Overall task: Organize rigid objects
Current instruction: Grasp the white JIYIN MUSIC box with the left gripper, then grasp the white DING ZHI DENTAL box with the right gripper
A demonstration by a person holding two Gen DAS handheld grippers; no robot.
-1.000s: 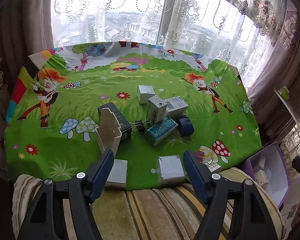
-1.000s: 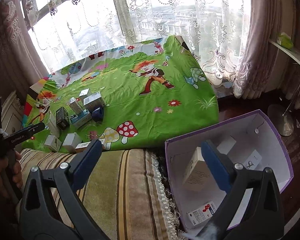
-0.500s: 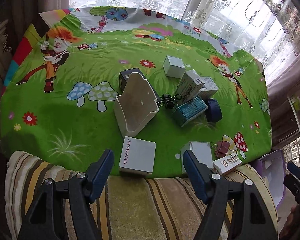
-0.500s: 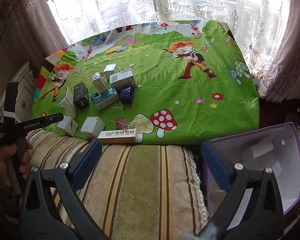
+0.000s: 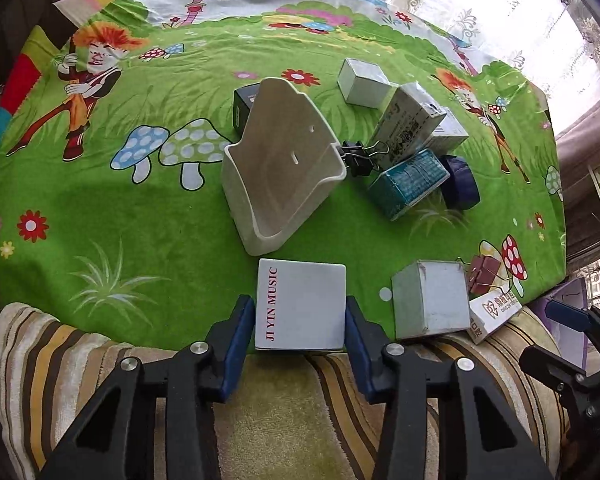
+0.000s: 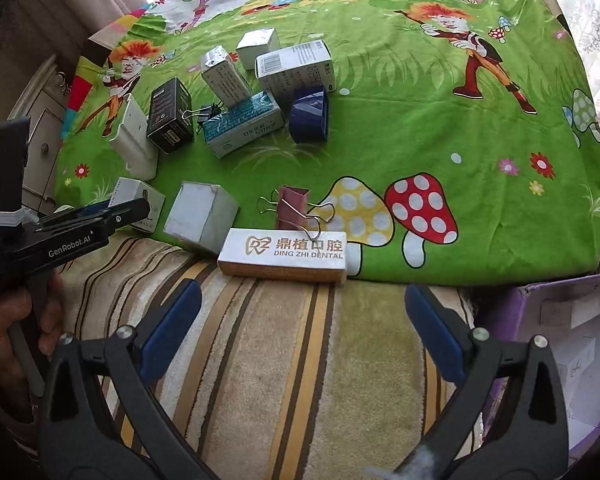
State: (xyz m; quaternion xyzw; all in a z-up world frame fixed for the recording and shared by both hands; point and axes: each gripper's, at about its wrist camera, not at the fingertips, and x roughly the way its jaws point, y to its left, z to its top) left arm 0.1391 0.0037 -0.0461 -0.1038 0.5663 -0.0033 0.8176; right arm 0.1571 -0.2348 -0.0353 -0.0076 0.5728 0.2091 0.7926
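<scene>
A white JI YIN MUSIC box (image 5: 300, 306) lies at the near edge of the green cartoon cloth (image 5: 100, 200). My left gripper (image 5: 300, 312) has its two blue fingers against the box's two sides. It also shows in the right wrist view (image 6: 112, 210), beside the box (image 6: 140, 200). My right gripper (image 6: 300, 312) is open and empty over the striped cushion (image 6: 280, 340), just short of a white DING ZHI DENTAL box (image 6: 284, 254). A purple bin (image 6: 560, 344) with white boxes inside stands at the right.
On the cloth are a white plastic holder (image 5: 284, 164), a grey cube box (image 5: 430, 300), a teal box (image 5: 410, 182), a blue tape roll (image 6: 309, 114), a black box (image 6: 170, 114), a pink binder clip (image 6: 294, 210), a black clip (image 5: 358, 158) and more cartons (image 6: 296, 66).
My left gripper moved forward and down and narrowed around the JI YIN MUSIC box. My right gripper swung left from over the purple bin toward the dental box, staying open.
</scene>
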